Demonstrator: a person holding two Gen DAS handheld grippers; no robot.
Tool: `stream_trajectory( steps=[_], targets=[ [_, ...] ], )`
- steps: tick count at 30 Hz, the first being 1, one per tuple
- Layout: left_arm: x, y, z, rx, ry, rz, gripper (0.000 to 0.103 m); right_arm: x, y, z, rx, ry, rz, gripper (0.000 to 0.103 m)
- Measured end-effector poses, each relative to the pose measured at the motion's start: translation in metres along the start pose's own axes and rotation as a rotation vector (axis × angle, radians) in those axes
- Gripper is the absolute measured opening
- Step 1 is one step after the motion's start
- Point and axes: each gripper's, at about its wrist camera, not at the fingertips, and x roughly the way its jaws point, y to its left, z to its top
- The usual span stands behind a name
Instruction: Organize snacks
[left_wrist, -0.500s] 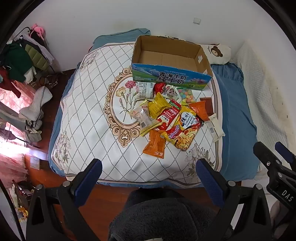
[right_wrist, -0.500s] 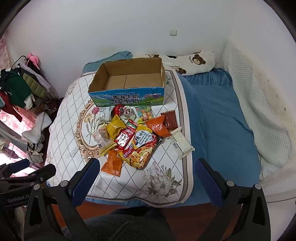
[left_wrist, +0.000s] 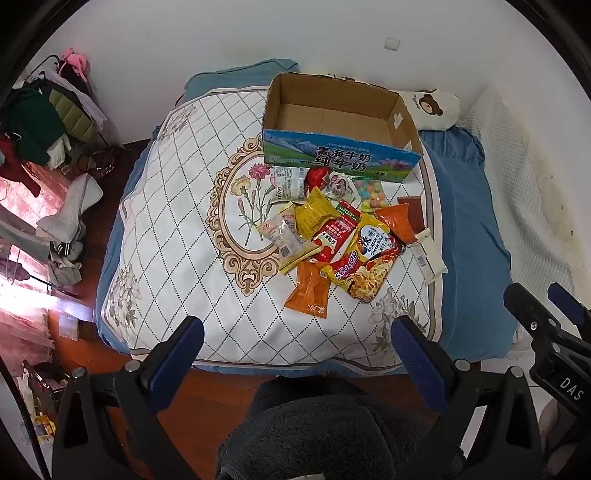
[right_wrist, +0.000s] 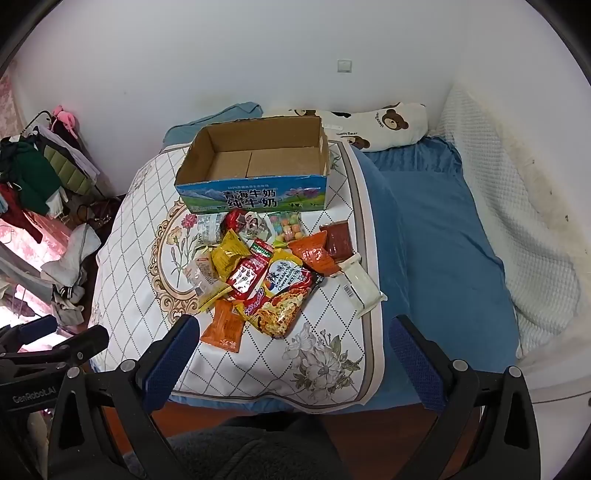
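A heap of snack packets lies on the quilted bed cover (left_wrist: 177, 258): a noodle packet (left_wrist: 364, 264) (right_wrist: 286, 295), an orange sachet (left_wrist: 308, 291) (right_wrist: 223, 326), a yellow bag (left_wrist: 317, 216) (right_wrist: 231, 256), a white bar (left_wrist: 428, 254) (right_wrist: 360, 286) and several others. Behind them stands an open cardboard box (left_wrist: 340, 162) (right_wrist: 255, 197), with nothing inside. My left gripper (left_wrist: 297, 356) and right gripper (right_wrist: 291, 354) are both open and hold nothing, hovering above the near edge of the bed, well short of the snacks.
A bear-print pillow (right_wrist: 380, 122) lies behind the box. A blue sheet (right_wrist: 436, 240) covers the bed's right side, a white blanket (right_wrist: 517, 206) beyond it. Clothes (left_wrist: 40, 125) pile up at the left. The person's dark fleece lap (left_wrist: 314, 435) is below the grippers.
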Motion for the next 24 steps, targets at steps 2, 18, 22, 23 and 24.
stream_trajectory(
  steps=[2, 18, 22, 23, 24],
  targets=[
    [0.0, 0.0, 0.001, -0.001, -0.002, 0.001, 0.103, 0.0, 0.0, 0.0, 0.001, -0.001, 0.0, 0.103],
    [-0.002, 0.0, 0.004, 0.002, -0.013, 0.0, 0.103, -0.001, 0.001, 0.006, 0.002, -0.001, 0.002, 0.103],
    [-0.001, 0.0, 0.004, 0.001, -0.013, 0.0, 0.103, 0.002, 0.001, 0.005, 0.002, -0.002, 0.003, 0.103],
    [-0.001, 0.0, 0.004, 0.001, -0.013, 0.001, 0.103, 0.003, 0.001, 0.006, 0.004, 0.0, 0.003, 0.103],
    [0.0, 0.001, 0.005, 0.0, -0.016, 0.004, 0.103, 0.003, 0.001, 0.008, 0.006, 0.001, 0.003, 0.103]
  ],
)
